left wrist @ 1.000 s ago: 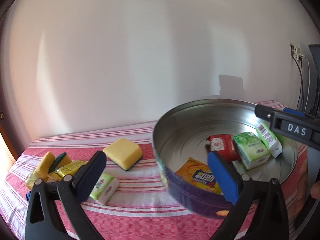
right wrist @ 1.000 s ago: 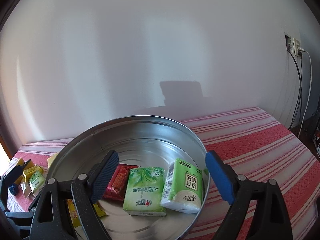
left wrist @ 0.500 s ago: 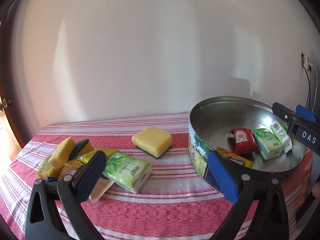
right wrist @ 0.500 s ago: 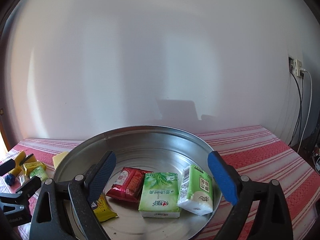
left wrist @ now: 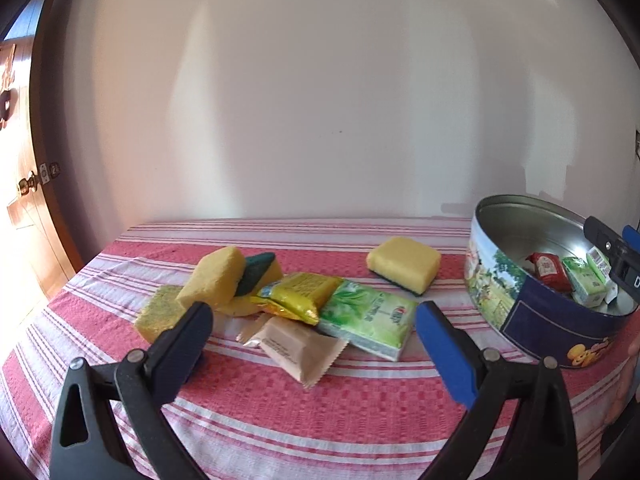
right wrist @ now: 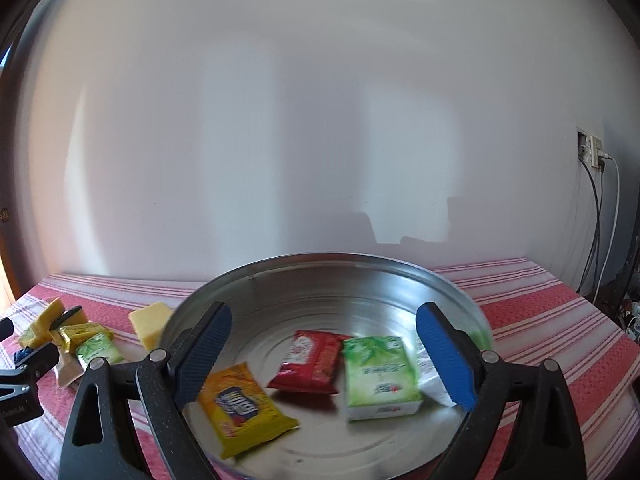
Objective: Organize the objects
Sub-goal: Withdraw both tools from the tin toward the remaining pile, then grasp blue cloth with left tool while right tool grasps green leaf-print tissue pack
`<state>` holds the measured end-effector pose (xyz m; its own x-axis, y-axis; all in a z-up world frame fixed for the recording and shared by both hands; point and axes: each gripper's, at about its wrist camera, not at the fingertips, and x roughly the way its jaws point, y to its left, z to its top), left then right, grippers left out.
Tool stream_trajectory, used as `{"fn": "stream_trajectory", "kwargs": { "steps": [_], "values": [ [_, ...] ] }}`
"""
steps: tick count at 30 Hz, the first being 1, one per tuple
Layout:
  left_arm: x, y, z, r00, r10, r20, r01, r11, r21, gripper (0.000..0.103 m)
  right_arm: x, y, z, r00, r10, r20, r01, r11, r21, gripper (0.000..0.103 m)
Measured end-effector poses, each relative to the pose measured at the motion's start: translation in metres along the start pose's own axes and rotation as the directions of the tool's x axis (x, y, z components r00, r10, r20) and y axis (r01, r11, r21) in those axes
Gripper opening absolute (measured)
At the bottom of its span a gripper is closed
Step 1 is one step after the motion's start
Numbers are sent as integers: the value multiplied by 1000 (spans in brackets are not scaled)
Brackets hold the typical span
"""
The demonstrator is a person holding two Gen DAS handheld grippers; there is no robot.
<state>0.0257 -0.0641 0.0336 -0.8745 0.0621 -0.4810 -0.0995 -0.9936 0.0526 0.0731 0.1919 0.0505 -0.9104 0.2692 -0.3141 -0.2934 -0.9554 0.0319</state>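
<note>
now the left gripper (left wrist: 312, 332) hangs wide open, empty, facing the heap of packets near the tablecloth's (left wrist: 280, 412) left edge; the green tissue pack (left wrist: 366, 319) lies nearest. right gripper (right wrist: 324, 344), open and empty, hovers over the tin (right wrist: 400, 280). next, likely: pinch the pack's sides, carry it to the tin.

Shiny metal tin (right wrist: 280, 280), woven tablecloth (left wrist: 320, 412)

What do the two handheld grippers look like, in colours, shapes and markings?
Both look alike. The left gripper and the right gripper each have speckled black plastic arms with triangular cut-outs and silver rivets, one dark navy textured pad and one bright blue pad.
</note>
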Motion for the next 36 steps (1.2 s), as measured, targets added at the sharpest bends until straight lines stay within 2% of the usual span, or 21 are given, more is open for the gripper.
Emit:
{"fn": "stream_trajectory", "kwargs": {
  "steps": [11,20,28,32,36],
  "values": [
    [9,60,-7,997,52,-59,-56,996,-69,102,3,81,-3,988,135,-73,-139,989,-46,95],
    [30,104,-16,982,58,-178,-89,982,-168,102,19,145,-12,952,212,-220,-242,962,-123,95],
    [49,124,-25,957,68,-282,-131,968,-213,102,44,168,-19,903,247,-353,-300,948,-104,95],
    [62,129,-29,936,53,-347,-141,963,-231,102,62,175,-24,864,255,-435,-320,944,-83,95],
    [76,122,-33,914,33,-404,-124,972,-201,102,81,191,-31,827,243,-507,-343,933,-112,95]
  ]
}}
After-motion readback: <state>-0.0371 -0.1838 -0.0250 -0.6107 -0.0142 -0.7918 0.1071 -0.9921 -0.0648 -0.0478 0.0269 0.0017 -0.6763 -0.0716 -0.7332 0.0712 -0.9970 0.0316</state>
